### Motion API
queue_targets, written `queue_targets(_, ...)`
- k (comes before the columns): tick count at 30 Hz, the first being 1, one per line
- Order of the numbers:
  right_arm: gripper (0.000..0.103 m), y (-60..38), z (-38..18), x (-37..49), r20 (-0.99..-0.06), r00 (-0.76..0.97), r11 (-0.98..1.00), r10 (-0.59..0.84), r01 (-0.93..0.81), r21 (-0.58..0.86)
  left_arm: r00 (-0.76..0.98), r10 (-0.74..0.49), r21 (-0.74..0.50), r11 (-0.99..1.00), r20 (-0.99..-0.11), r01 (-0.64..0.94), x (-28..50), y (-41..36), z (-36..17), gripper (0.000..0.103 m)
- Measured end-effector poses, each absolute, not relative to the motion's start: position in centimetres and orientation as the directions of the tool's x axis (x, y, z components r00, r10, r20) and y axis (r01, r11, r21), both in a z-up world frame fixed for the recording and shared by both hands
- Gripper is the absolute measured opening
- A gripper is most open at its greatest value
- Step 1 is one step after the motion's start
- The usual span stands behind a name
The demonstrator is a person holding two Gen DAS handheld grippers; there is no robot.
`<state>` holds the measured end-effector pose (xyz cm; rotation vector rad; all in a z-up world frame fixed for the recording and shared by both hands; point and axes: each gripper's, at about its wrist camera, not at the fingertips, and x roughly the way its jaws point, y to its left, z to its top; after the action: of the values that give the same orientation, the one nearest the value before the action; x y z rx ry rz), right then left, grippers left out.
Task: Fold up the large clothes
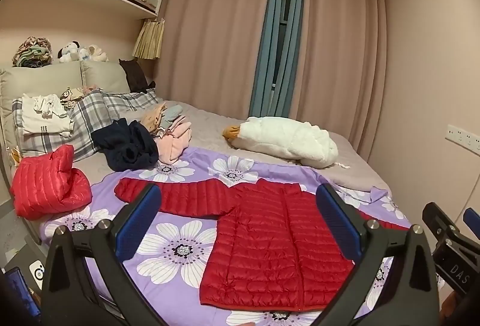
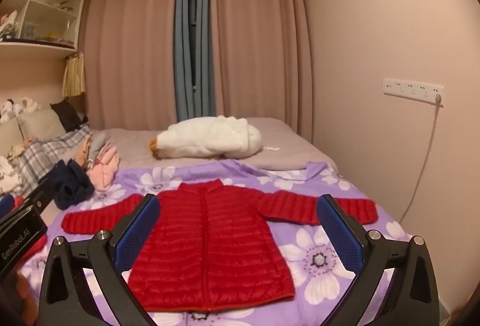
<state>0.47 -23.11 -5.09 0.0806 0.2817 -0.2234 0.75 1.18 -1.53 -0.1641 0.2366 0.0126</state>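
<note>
A red quilted puffer jacket (image 1: 270, 248) lies flat, front up and zipped, on the purple flowered quilt (image 1: 180, 251), both sleeves spread out sideways. It also shows in the right wrist view (image 2: 210, 248), centred under that gripper. My left gripper (image 1: 237, 221) is open and empty, held above the jacket's left half. My right gripper (image 2: 237, 221) is open and empty, above the jacket's body. The right gripper's body shows at the right edge of the left wrist view (image 1: 450, 245). The left gripper's body shows at the left edge of the right wrist view (image 2: 21, 233).
A folded red puffer garment (image 1: 48, 185) lies at the left of the bed. A dark navy garment (image 1: 129, 146) and pink clothes (image 1: 174, 140) are heaped behind the quilt. A white plush goose (image 1: 285, 143) lies further back. Plaid pillows (image 1: 78, 122), wall on the right.
</note>
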Motion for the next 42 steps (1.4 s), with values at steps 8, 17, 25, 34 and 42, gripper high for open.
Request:
queue_targets(8,0.103,-23.6,-6.2,1.1,-0.291,0.935,0.969,-0.204,0.236,0.078,0.972,-0.009,-0.150,0.988,-0.236,-0.027,1.0,0.4,-2.2,0.103)
queue_targets(17,0.103,-24.0,-7.0,0.9,-0.293,0.941,0.973,-0.170,0.208,0.103,0.970,-0.019,-0.152,0.988,-0.244,-0.019,1.2,0.3,-2.4,0.103)
queue_targets(25,0.103,-23.8,-7.3,1.0,-0.298,0.940,0.976,-0.163,0.198,0.090,0.971,-0.019,-0.143,0.990,-0.237,-0.016,1.3,-0.2,-2.4,0.103)
queue_targets(34,0.103,-24.2,-7.2,1.2,-0.304,0.935,0.971,-0.185,0.222,0.093,0.971,-0.010,-0.158,0.987,-0.238,-0.028,1.5,-0.2,-2.3,0.103)
queue_targets(42,0.103,-24.1,-7.1,1.1,-0.301,0.936,0.970,-0.182,0.221,0.098,0.968,-0.011,-0.147,0.989,-0.251,-0.027,1.8,-0.5,-2.4,0.103)
